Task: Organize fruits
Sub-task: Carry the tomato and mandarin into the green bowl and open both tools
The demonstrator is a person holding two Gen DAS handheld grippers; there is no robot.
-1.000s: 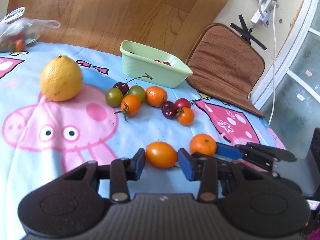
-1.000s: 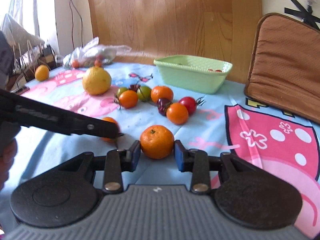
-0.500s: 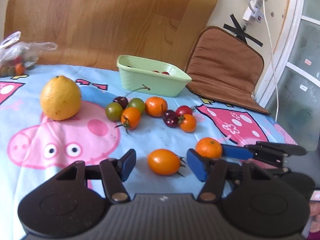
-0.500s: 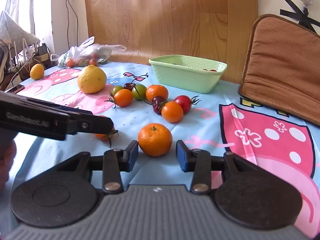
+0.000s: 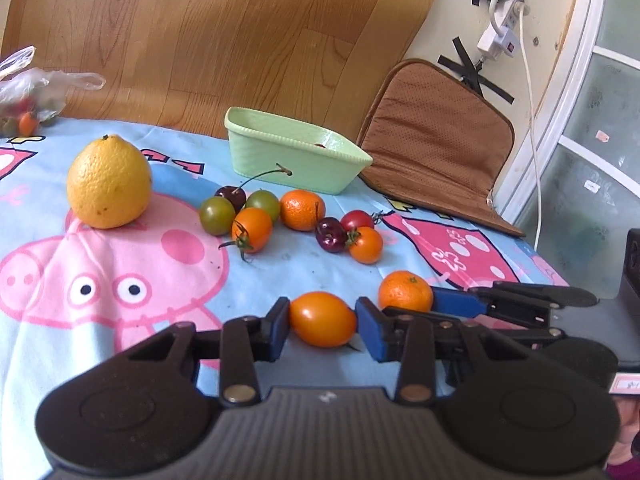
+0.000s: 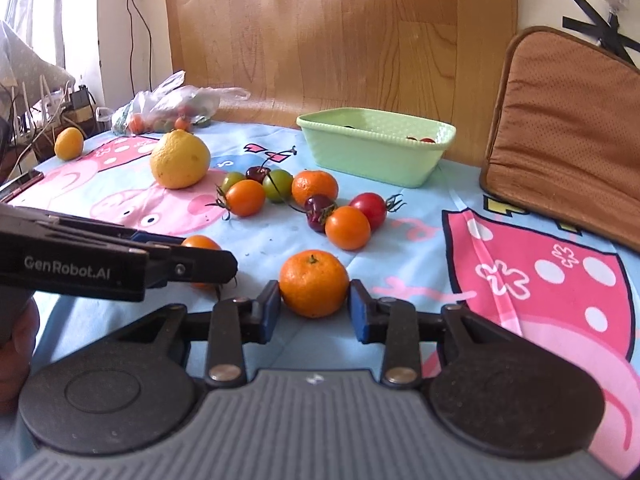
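An oval orange tomato point(image 5: 322, 318) lies on the cartoon-pig tablecloth point(image 5: 120, 312) between the blue pads of my left gripper point(image 5: 322, 322). Its jaws are closing and both pads touch the tomato. My right gripper point(image 6: 314, 306) is closing on a mandarin point(image 6: 314, 282), with both pads against its sides. Both fruits rest on the cloth. The mandarin point(image 5: 405, 292) and the right gripper's blue finger point(image 5: 456, 303) also show in the left wrist view. A light green basket point(image 6: 372, 156) with a few red fruits inside stands at the back.
A big yellow citrus point(image 5: 108, 182) sits at the left. A cluster of cherry tomatoes, cherries and a mandarin point(image 5: 302, 210) lies mid-table. A plastic bag of fruit point(image 6: 172, 106) and a small orange point(image 6: 69, 143) are at far left. A brown cushion point(image 5: 436, 140) leans at the right.
The left jaws opened off the orange tomato half a second ago and have closed back onto it. The right jaws widened slightly around the mandarin, then narrowed again.
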